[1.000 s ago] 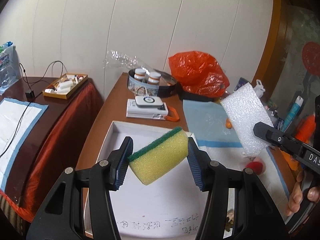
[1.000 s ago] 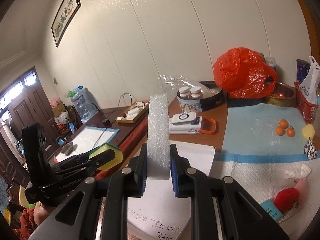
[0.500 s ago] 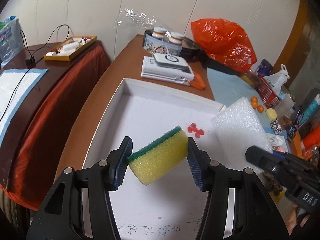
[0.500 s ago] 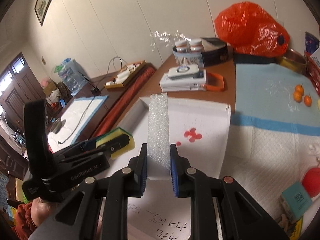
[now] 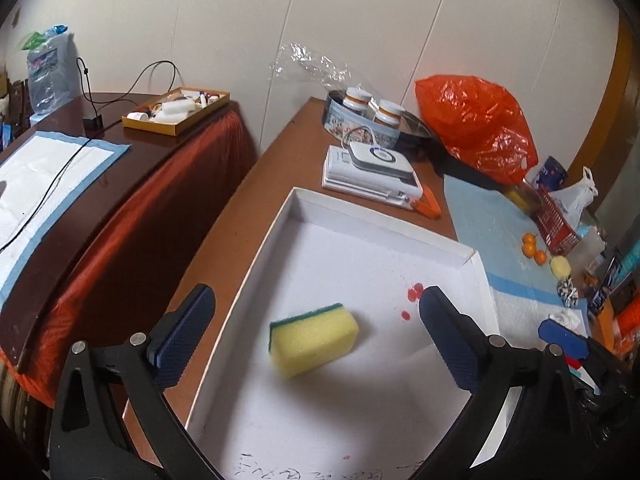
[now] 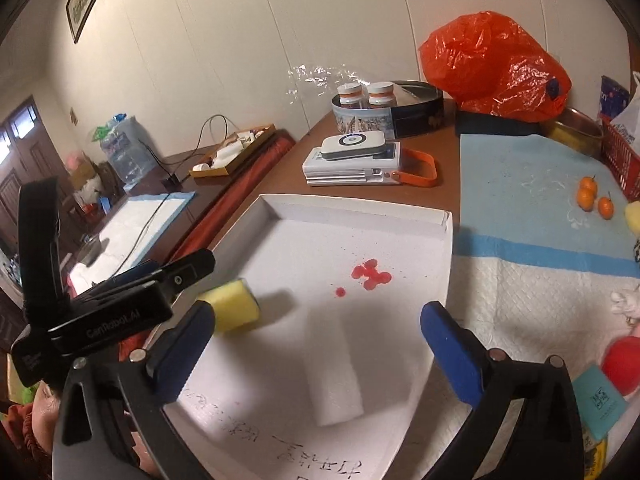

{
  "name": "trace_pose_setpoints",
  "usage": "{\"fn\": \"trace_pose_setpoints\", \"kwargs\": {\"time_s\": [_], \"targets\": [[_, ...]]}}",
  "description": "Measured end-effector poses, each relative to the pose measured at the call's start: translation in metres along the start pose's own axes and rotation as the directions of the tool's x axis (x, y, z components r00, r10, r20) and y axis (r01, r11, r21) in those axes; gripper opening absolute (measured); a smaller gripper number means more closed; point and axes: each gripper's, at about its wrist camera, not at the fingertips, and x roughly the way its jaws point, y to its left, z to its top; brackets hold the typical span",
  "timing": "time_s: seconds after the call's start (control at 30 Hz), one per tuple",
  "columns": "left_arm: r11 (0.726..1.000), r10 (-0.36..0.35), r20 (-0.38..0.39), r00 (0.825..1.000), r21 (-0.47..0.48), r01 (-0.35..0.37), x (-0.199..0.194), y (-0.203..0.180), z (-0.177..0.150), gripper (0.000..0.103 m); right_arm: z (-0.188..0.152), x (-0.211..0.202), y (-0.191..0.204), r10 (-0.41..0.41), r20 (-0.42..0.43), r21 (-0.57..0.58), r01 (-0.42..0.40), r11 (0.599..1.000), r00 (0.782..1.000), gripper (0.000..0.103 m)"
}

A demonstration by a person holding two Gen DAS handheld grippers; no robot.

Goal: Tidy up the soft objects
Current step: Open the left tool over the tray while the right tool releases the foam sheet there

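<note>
Two views. From left wrist: left gripper (image 5: 316, 316) jaws opening, spread wide, touching nothing; yellow sponge (image 5: 312, 338) lying loose between them in white tray (image 5: 372, 216) on desk (image 5: 280, 160). From right wrist: right gripper (image 6: 318, 326) jaws opening, spread wide; white foam strip (image 6: 336, 376) lying free on tray floor, apart from both pads; sponge farther left, partly hidden behind left gripper.
</note>
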Motion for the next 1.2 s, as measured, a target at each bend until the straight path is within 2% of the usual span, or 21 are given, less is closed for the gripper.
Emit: {"fn": "trace_pose_setpoints", "kwargs": {"time_s": [0.23,0.5,1.2], "targets": [[0.999,-0.019,0.054,0.998,-0.027,0.021,-0.022,0.000,0.001,0.103,0.003,-0.017,0.008,-0.008,0.069,-0.021,0.009,1.000,0.998,0.103],[0.999,-0.006,0.095,0.995,-0.036,0.009,-0.043,0.000,0.000,0.103,0.000,-0.024,0.005,-0.003,0.091,0.000,0.003,1.000,0.996,0.103],[0.999,0.015,0.101,0.995,-0.032,-0.012,-0.070,-0.018,-0.021,0.103,-0.021,-0.046,-0.001,0.004,0.114,0.019,-0.007,1.000,0.993,0.103]]}}
